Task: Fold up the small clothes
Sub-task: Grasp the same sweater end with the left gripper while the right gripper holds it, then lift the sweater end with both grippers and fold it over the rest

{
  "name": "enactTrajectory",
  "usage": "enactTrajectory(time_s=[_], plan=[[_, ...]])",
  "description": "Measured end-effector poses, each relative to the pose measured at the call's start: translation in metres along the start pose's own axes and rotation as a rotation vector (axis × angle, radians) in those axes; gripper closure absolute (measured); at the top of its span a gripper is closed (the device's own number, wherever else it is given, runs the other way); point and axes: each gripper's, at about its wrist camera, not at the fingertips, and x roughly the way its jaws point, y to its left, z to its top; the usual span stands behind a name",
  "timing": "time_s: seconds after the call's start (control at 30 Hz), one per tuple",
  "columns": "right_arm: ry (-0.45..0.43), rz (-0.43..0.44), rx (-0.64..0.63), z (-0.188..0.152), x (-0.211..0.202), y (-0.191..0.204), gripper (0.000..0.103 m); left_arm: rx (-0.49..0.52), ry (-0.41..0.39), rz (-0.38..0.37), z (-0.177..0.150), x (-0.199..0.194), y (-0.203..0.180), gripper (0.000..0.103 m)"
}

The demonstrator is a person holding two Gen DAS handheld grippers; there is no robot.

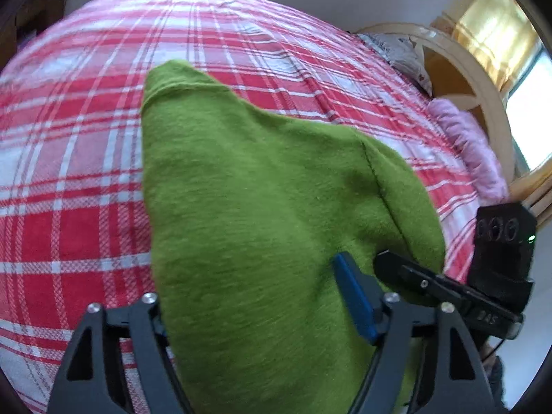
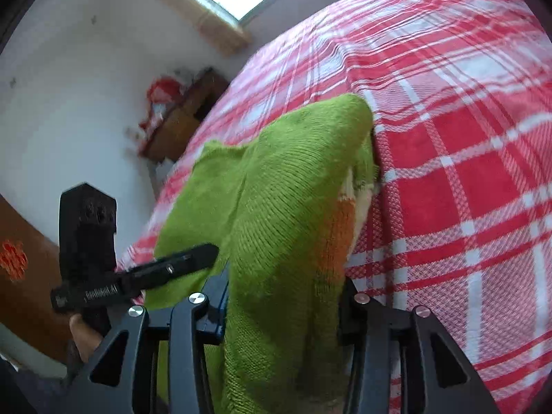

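Over plaid bed [image 1: 86,158]: left claw [image 1: 265,310] wide around green sweater [image 1: 241,189]; right claw [image 2: 283,310] clenched on it.

Both my grippers point downward. My left gripper [image 1: 262,317] and my right gripper [image 2: 283,314] each clamp green knitted cloth.

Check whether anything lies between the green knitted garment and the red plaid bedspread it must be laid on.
Nothing visible does. The green knitted garment hangs between both grippers' fingers, and the red plaid bedspread ahead shows only bare cloth; a grey pillow and pink bedding sit at its far edge.
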Motion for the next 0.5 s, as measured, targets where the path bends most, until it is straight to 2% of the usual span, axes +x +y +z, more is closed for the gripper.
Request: enactTrajectory(time_s=[0.1, 0.13, 0.2, 0.27, 0.33, 0.5], plan=[[-0.022, -0.003, -0.021, -0.004, -0.002, 0.001, 0.06, 0.01, -0.03, 0.011, -0.001, 0.001, 0.0, 0.024], [-0.024, -0.009, -0.021, -0.004, -0.004, 0.001, 0.06, 0.009, -0.042, 0.011, -0.003, -0.001, 0.001, 0.028], [-0.027, -0.034, -0.028, -0.006, -0.004, 0.006, 0.06, 0.001, -0.063, 0.008, -0.006, -0.005, 0.004, 0.036], [-0.04, -0.083, -0.055, -0.01, -0.003, 0.016, 0.06, -0.008, -0.088, 0.015, -0.009, -0.012, 0.006, 0.054], [-0.048, -0.149, -0.093, -0.014, -0.004, 0.029, 0.061, -0.005, -0.104, 0.021, -0.009, -0.018, 0.004, 0.063], [-0.068, -0.256, -0.196, -0.018, -0.013, 0.069, 0.064, 0.016, -0.137, 0.061, -0.015, -0.033, -0.007, 0.067]])
